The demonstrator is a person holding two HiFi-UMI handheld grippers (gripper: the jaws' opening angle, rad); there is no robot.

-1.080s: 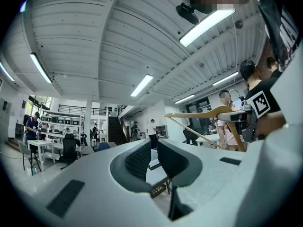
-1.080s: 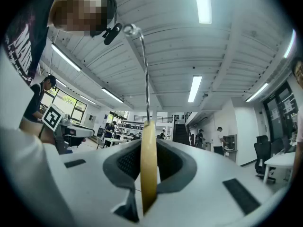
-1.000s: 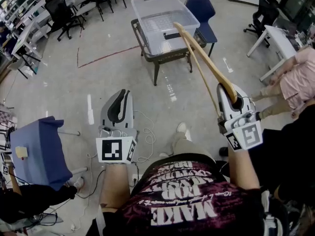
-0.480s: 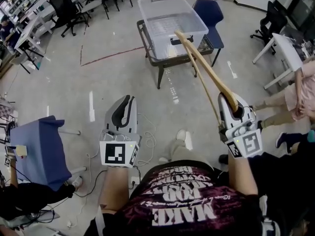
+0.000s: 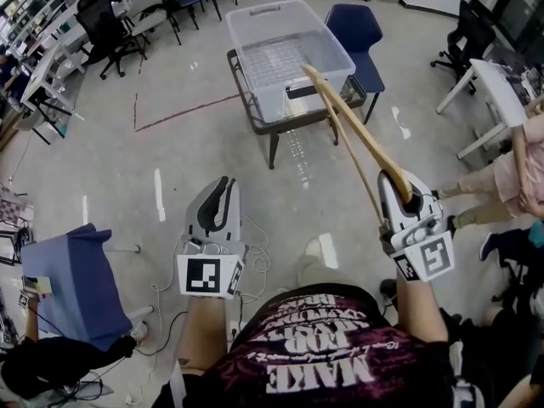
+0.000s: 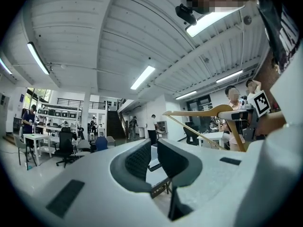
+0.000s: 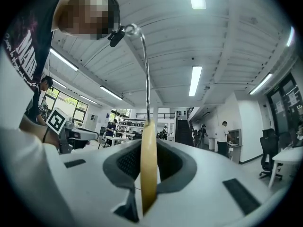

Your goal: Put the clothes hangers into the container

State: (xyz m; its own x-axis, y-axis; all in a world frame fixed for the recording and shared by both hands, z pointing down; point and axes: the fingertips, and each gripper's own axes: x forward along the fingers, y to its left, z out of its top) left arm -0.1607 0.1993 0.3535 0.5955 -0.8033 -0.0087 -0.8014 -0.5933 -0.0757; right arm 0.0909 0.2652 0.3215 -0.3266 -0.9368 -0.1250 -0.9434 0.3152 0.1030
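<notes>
A clear plastic container (image 5: 289, 49) stands on a dark metal-framed table (image 5: 255, 113) ahead of me. My right gripper (image 5: 398, 185) (image 7: 149, 162) is shut on the thick end of a wooden clothes hanger (image 5: 357, 130) (image 7: 148, 174). The hanger reaches forward, and its far tip lies over the container's near rim in the head view. Its metal hook (image 7: 144, 70) curves up toward me. The hanger (image 6: 208, 113) also shows at the right of the left gripper view. My left gripper (image 5: 217, 202) (image 6: 154, 150) is level, its jaws close together with nothing between them.
A blue chair (image 5: 357, 24) stands behind the table. A blue-covered stand (image 5: 68, 279) is at the lower left. Cables (image 5: 255, 245) lie on the floor by my feet. A white desk (image 5: 497, 87) and a person in pink (image 5: 527, 160) are at the right. Office chairs (image 5: 106, 19) stand at the far left.
Both grippers have moved forward toward the table, and the container now sits a little nearer. The hanger stays clamped in the right gripper.
</notes>
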